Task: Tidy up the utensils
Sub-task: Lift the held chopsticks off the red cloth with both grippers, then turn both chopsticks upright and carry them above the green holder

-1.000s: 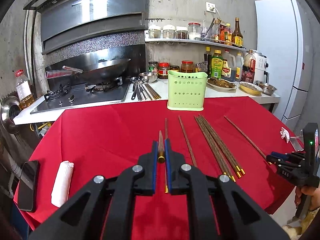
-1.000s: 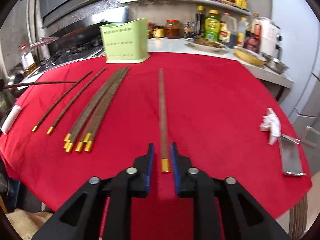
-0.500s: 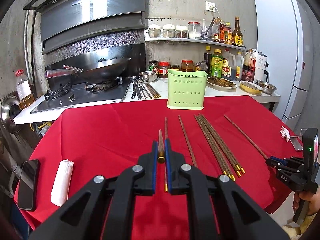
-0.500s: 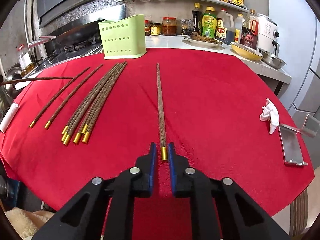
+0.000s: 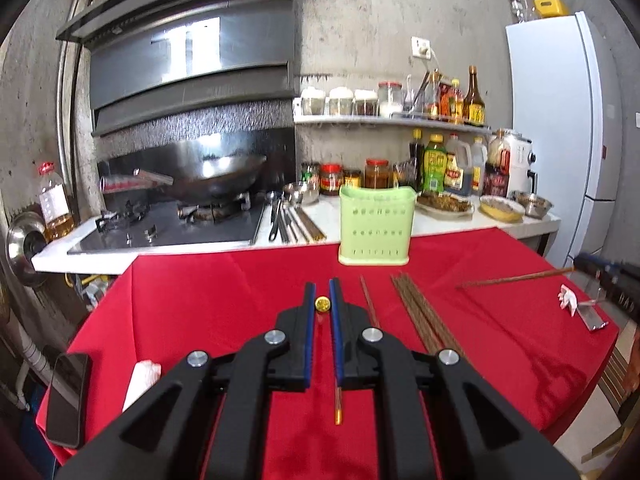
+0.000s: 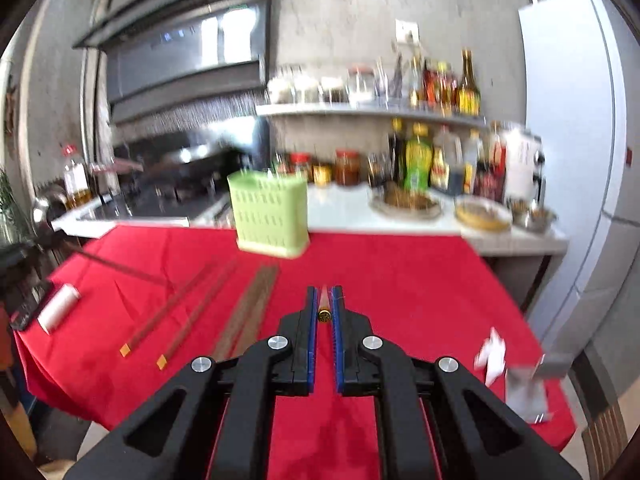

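My left gripper [image 5: 322,300] is shut on a brown chopstick [image 5: 322,304]; only its gold end cap shows, pointing at the camera. My right gripper [image 6: 324,304] is shut on another chopstick [image 6: 323,314], lifted off the table; it shows in the left wrist view [image 5: 516,279] at the right, held level above the cloth. A green perforated utensil holder [image 5: 376,226] stands upright at the far edge of the red table, ahead of both grippers. Several chopsticks [image 5: 424,316] lie on the cloth; one more [image 5: 338,404] lies under the left gripper.
A red cloth covers the round table [image 5: 224,296]. A phone [image 5: 66,396] and a white roll [image 5: 142,380] lie at its left edge, a tissue and metal clip [image 5: 582,310] at its right. Stove, wok, jars and bottles line the counter behind. A white fridge [image 5: 560,140] stands right.
The right gripper closed on the lone chopstick and lifted it off the cloth, swinging up toward the holder. The left gripper tilted up with its chopstick, now seen end-on.
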The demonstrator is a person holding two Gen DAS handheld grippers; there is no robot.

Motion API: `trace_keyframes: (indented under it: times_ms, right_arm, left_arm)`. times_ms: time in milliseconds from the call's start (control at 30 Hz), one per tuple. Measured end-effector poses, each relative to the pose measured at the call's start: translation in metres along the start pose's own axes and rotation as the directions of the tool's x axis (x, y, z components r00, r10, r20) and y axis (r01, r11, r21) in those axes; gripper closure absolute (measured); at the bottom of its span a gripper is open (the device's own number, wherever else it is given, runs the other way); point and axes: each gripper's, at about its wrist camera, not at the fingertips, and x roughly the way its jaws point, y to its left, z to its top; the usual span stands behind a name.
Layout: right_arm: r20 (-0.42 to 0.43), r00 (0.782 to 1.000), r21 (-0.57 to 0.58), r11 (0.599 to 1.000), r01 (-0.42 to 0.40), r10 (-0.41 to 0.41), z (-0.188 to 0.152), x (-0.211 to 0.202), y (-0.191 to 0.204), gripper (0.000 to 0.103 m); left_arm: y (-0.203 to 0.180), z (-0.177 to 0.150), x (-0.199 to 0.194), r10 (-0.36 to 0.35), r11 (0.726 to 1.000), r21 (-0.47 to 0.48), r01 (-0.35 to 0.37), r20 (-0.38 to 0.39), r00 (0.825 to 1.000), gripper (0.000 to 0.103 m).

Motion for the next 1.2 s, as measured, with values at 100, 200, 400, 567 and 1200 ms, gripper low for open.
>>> trace_keyframes:
  times_ms: [100, 200, 400, 567, 1200]
  right_arm:
    - [0.019, 0.999, 0.004, 1.0, -0.027, 0.027, 0.025, -0.002, -0.002, 0.096]
    - [0.047, 0.998, -0.003, 0.999, -0.037, 0.037, 0.054, -0.002, -0.003, 0.096]
    - [0.054, 0.998, -0.03, 0.999, -0.026, 0.028, 0.074, 0.014, -0.001, 0.096]
    - [0.036, 0.999, -0.054, 0.998, -0.01, 0.012, 0.074, 0.029, 0.001, 0.095]
    - [-0.039, 0.998, -0.071, 0.997, -0.045, 0.042, 0.054, 0.074, 0.011, 0.096]
  left_arm:
    - [0.0, 0.013, 0.0, -0.015, 1.0, 0.014, 0.014, 0.035, 0.999, 0.096]
    - [0.005, 0.027, 0.003, -0.016, 1.0, 0.017, 0.016, 0.056, 0.998, 0.096]
    - [0.013, 0.042, 0.017, -0.022, 1.0, 0.01, 0.021, 0.048, 0.999, 0.096]
    - [0.012, 0.045, 0.021, -0.013, 1.0, 0.021, 0.012, 0.051, 0.999, 0.096]
    - [0.002, 0.026, 0.082, -0.004, 0.998, 0.063, 0.01, -0.089, 0.996, 0.096]
